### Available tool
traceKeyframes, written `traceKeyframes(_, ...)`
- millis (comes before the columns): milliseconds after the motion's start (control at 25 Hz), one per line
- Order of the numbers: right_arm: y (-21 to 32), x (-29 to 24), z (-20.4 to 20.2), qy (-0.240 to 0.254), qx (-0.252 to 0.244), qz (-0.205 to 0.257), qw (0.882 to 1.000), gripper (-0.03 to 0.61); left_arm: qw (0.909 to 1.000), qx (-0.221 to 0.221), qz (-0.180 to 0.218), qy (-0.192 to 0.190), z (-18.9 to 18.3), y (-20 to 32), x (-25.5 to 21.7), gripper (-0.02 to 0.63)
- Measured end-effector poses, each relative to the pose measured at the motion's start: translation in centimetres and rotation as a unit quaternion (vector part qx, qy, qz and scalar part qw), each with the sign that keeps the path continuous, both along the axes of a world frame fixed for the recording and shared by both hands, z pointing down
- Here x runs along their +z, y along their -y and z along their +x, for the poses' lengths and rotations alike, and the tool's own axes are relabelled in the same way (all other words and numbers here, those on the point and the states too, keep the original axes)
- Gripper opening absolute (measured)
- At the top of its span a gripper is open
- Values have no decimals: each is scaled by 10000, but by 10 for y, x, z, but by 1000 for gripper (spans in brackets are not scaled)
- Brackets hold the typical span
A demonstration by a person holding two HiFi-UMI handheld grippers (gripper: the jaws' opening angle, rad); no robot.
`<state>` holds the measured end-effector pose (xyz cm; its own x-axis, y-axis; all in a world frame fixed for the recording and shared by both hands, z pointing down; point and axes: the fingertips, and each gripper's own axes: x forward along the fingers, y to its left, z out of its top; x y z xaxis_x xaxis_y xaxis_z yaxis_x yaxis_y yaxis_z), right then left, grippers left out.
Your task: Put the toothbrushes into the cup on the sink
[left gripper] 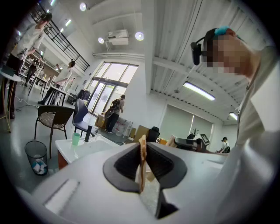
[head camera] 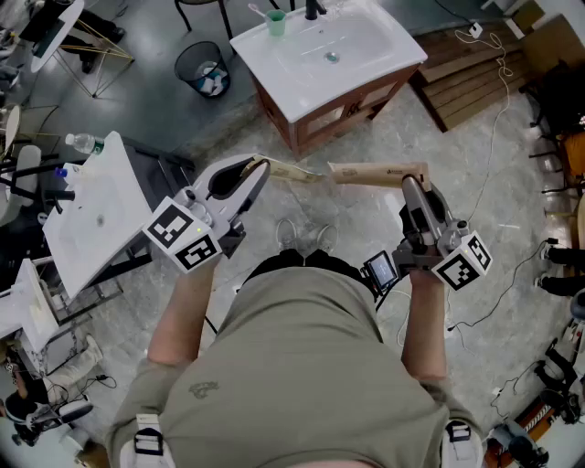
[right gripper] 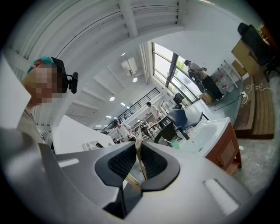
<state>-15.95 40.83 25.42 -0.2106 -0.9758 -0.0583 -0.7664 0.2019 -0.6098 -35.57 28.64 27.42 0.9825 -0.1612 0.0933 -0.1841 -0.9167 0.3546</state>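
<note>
I stand a few steps back from the white sink (head camera: pixel 366 55), where a green cup (head camera: pixel 276 23) sits at its back left corner beside the black tap (head camera: pixel 313 9). A white stick, hard to identify, pokes out of the cup. My left gripper (head camera: pixel 260 167) is shut on a flat tan toothbrush packet (head camera: pixel 297 172). My right gripper (head camera: pixel 411 180) is shut on a brown toothbrush packet (head camera: pixel 377 174). Both packets point toward each other at chest height. In the left gripper view the packet's thin edge (left gripper: pixel 142 157) is pinched between the pads, with the cup (left gripper: pixel 76 138) far off. The right gripper view shows its packet (right gripper: pixel 139 159) clamped likewise.
A black waste bin (head camera: pixel 203 68) stands left of the sink cabinet. A white tilted table (head camera: pixel 96 215) is at my left. Wooden pallets (head camera: pixel 475 64) and cables (head camera: pixel 498 101) lie to the right. Other people stand far off in the room.
</note>
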Motion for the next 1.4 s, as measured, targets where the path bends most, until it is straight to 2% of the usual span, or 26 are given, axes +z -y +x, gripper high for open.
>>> traceKeyframes(760,-5,11,41,159,-128,48,9998,48,9999,-74,35,112,41,-11,3,41)
traceKeyframes(1160,-13,18,65,466,-213,84,9987,48,9997,-133,63,201,59,-22,7,41)
traceKeyframes(1400,-16,19,78,376,-286,102,9988,48,9995,-201,88,235,68,-29,9,41)
